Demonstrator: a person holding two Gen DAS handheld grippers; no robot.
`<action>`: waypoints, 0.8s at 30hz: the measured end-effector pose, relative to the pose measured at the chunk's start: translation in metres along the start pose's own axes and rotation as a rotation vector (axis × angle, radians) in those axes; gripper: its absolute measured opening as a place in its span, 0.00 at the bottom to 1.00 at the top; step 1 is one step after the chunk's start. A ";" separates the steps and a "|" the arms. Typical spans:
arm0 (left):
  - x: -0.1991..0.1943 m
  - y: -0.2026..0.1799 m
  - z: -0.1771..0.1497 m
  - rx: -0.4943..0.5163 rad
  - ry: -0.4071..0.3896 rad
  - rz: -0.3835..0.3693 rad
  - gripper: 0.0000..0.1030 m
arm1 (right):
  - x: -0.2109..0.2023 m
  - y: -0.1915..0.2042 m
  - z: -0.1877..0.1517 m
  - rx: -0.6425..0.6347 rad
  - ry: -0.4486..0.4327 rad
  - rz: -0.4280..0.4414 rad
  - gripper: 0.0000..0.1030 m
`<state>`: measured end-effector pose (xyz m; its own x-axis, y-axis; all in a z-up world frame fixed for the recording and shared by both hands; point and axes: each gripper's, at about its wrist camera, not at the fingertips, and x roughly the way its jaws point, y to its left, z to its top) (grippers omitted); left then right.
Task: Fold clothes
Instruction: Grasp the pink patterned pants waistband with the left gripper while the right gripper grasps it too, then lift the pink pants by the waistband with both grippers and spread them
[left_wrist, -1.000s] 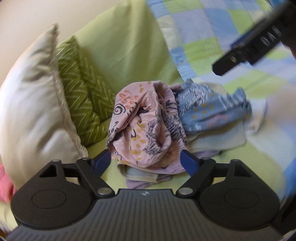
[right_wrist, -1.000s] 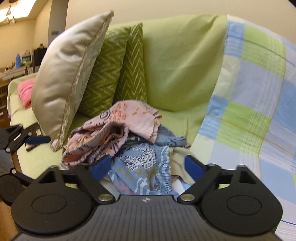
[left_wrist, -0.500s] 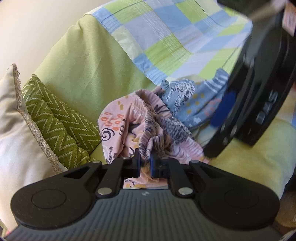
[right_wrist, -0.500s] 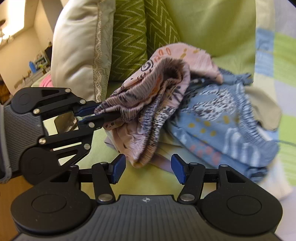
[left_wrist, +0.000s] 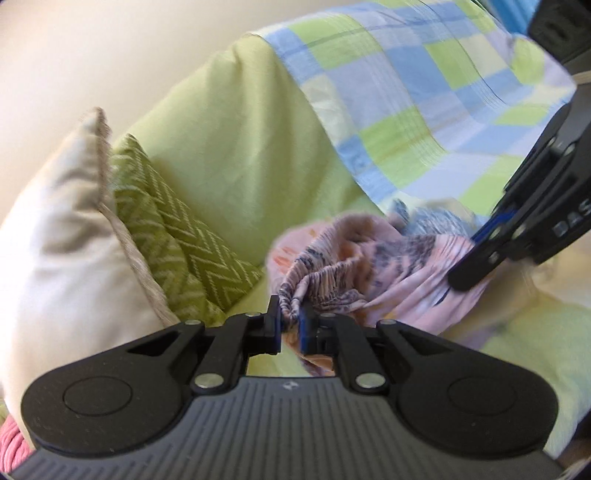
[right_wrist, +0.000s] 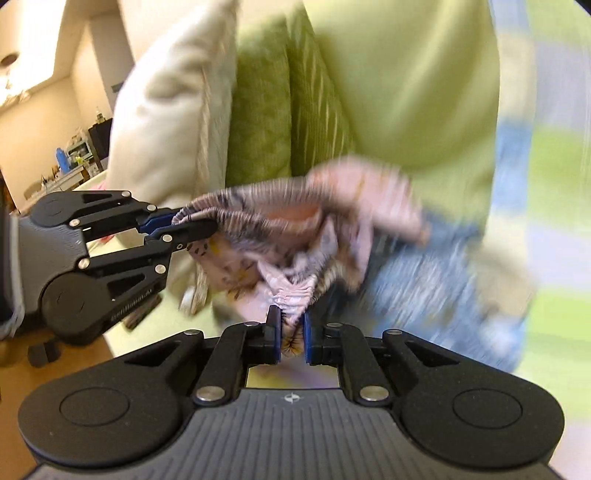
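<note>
While the big green sofa (left_wrist: 236, 147) with its checked sheet (left_wrist: 424, 92) fills most of both views, the white pillow (left_wrist: 62, 236) and zigzag pillow (left_wrist: 177, 243) lean at one end. Next comes the clothes pile on the seat: the blue cloth (right_wrist: 424, 280) lies bunched up, and the pink cloth (left_wrist: 388, 266) hangs just above it, all crumpled. The left gripper (left_wrist: 289, 325) pinches the pink cloth's stretchy edge tight, and the right gripper (right_wrist: 291, 334) pinches another bit of it tight too. I think the folding has a long way to go, since no cloth looks flat or neat. The right view is blurry, and what lies under the pile is hidden.
</note>
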<state>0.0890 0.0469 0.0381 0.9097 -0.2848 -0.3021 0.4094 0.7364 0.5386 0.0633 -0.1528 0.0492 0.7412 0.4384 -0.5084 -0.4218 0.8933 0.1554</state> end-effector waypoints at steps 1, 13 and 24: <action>-0.001 0.007 0.013 -0.007 -0.020 0.020 0.07 | -0.009 0.000 0.012 -0.036 -0.030 -0.025 0.10; -0.093 0.020 0.206 -0.030 -0.409 0.029 0.07 | -0.244 -0.016 0.077 -0.209 -0.374 -0.388 0.09; -0.165 -0.079 0.264 -0.095 -0.556 -0.266 0.07 | -0.425 -0.028 -0.018 -0.167 -0.352 -0.743 0.09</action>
<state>-0.0750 -0.1263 0.2524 0.6877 -0.7242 0.0521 0.6422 0.6402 0.4215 -0.2489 -0.3664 0.2458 0.9647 -0.2286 -0.1309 0.1896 0.9476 -0.2570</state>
